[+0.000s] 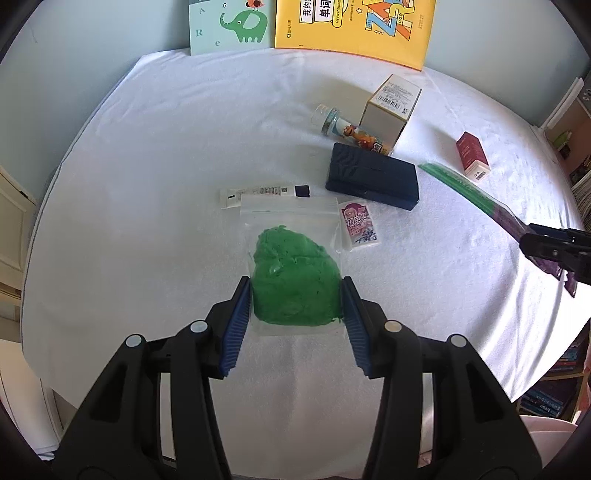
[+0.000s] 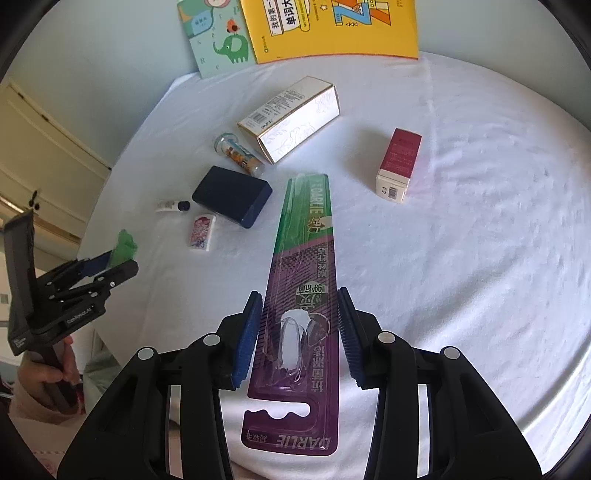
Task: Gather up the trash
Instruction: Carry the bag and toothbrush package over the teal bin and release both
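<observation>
Pinching lumpy green putty bag (image 1: 295, 280), flat toothbrush package (image 2: 303, 295).

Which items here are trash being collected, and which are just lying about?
In hand now:
left gripper around the bag of green dough
right gripper around the empty toothbrush package

Lying about, role unclear:
white box
red box
dark case
small tube
picture books
</observation>
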Demonstrator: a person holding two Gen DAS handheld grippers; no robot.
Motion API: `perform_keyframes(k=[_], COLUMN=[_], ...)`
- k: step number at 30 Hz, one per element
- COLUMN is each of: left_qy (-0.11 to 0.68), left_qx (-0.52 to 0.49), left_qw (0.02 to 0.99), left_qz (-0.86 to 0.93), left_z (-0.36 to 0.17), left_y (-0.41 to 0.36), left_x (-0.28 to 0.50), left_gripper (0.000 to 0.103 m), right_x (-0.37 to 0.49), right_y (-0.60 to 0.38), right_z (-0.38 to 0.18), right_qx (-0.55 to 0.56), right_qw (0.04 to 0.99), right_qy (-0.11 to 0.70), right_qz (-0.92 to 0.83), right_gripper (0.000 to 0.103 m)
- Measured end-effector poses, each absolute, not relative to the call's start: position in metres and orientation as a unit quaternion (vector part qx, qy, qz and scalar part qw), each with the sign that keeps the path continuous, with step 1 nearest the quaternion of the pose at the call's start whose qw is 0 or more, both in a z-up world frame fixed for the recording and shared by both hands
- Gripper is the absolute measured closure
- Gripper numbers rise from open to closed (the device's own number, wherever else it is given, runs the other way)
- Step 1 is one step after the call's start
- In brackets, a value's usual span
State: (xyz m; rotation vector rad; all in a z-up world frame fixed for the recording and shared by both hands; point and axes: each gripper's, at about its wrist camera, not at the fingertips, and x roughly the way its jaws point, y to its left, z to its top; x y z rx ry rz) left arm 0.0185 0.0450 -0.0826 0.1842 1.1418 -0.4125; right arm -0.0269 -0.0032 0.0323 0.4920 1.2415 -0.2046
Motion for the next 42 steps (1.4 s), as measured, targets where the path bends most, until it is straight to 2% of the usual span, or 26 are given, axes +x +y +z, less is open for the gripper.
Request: perform_keyframes(k=[4,5,6,14,24,29,42], left_qy=[0.532,0.532,0.531,0.526,0.518,0.508,0.493], left_qx=[0.084,0.084,0.085,0.086,0.076,0.063,0.011], left_qw=[0.82,0.82,0.82,0.824,0.835,0.846,0.867], left_qz=[-0.195,-0.195,-0.195,-0.191,-0.169,-0.151,-0.064], left_z=[-0.082,-0.082,-0.081,-0.078,-0.067,-0.055,-0.034], left_y=[0.047,0.047,0.047,0.049,0.061,0.071,0.13], left_x=[0.015,0.014,0.012,0.001,-0.009,-0.012,-0.027], left_gripper=[0.057,0.057,0.057,0.057,0.057,0.057,0.057], right_x=[-0.032,-0.033,-0.033,-0.037,-0.028,-0.014,0.046], right_y=[0.005,0.006,0.007,0.014,0.033,0.044,0.1], right_z=[0.043,0.046,0.049,0.054,0.092,0.12,0.145], right_qx=[0.233,0.232,0.232,0.217,0.164,0.134,0.083], right_qw=[0.791,0.793,0.796,0.806,0.847,0.867,0.875], right_qy=[0.559,0.556,0.553,0.546,0.504,0.481,0.461], right_qz=[-0.088,-0.088,-0.085,-0.077,-0.041,-0.01,0.122], right_gripper=[0.063,0.071,0.072,0.074,0.076,0.083,0.083])
